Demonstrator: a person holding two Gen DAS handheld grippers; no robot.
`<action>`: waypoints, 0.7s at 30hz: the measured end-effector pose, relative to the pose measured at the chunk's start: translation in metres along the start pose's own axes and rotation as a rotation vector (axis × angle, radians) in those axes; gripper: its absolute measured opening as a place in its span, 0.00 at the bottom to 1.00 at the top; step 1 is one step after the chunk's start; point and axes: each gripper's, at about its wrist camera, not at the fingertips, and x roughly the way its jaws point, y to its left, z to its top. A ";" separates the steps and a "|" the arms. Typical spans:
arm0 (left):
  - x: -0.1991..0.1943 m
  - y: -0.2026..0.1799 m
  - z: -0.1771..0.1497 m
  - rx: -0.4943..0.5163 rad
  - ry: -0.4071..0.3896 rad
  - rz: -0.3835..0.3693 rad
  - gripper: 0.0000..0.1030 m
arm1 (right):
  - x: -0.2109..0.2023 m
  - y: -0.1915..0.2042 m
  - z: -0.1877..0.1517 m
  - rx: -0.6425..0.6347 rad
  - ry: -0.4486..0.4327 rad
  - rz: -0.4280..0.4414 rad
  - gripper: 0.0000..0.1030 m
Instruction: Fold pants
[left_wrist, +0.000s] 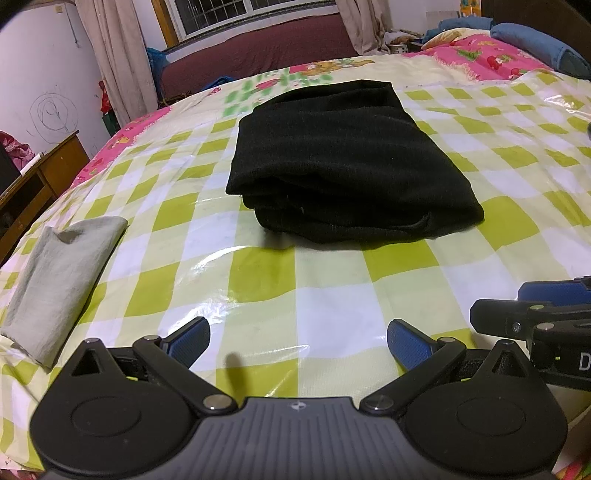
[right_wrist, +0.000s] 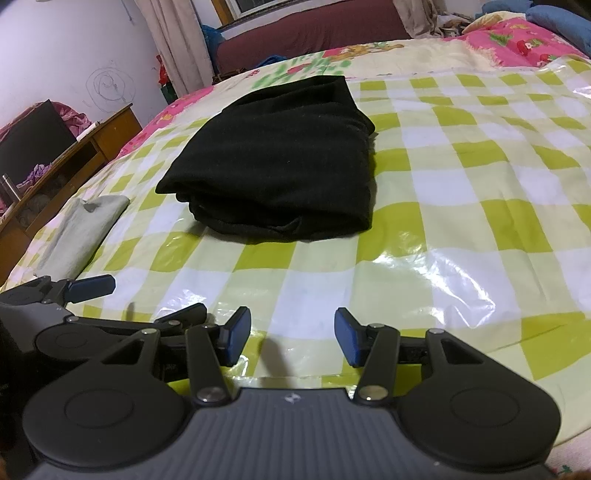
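Black pants (left_wrist: 343, 158) (right_wrist: 280, 162) lie folded into a thick rectangular stack on the green-and-white checked plastic sheet (left_wrist: 295, 302) (right_wrist: 461, 221) that covers the bed. My left gripper (left_wrist: 297, 343) hovers near the sheet's front edge, well short of the stack, open with nothing between its blue pads (left_wrist: 406, 345). My right gripper (right_wrist: 292, 336) sits beside it, also open and empty, its pads (right_wrist: 347, 338) a hand's width apart. Each gripper shows at the edge of the other's view: the right one (left_wrist: 546, 306), the left one (right_wrist: 88, 288).
A folded pale grey cloth (left_wrist: 59, 280) (right_wrist: 81, 229) lies at the sheet's left front. A wooden desk (left_wrist: 33, 184) (right_wrist: 74, 155) stands left of the bed. Pink bedding and blue pillows (left_wrist: 535, 44) lie at the far right; a dark red sofa (left_wrist: 258, 55) sits under the window.
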 end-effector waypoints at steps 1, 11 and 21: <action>0.000 0.000 0.000 0.001 0.000 0.000 1.00 | 0.000 0.000 0.000 0.000 0.000 0.000 0.49; 0.001 0.000 0.000 0.000 0.000 0.000 1.00 | 0.000 0.000 0.000 0.000 0.002 0.000 0.49; 0.001 0.000 -0.001 0.001 0.001 0.000 1.00 | 0.001 -0.001 -0.001 0.001 0.007 0.004 0.49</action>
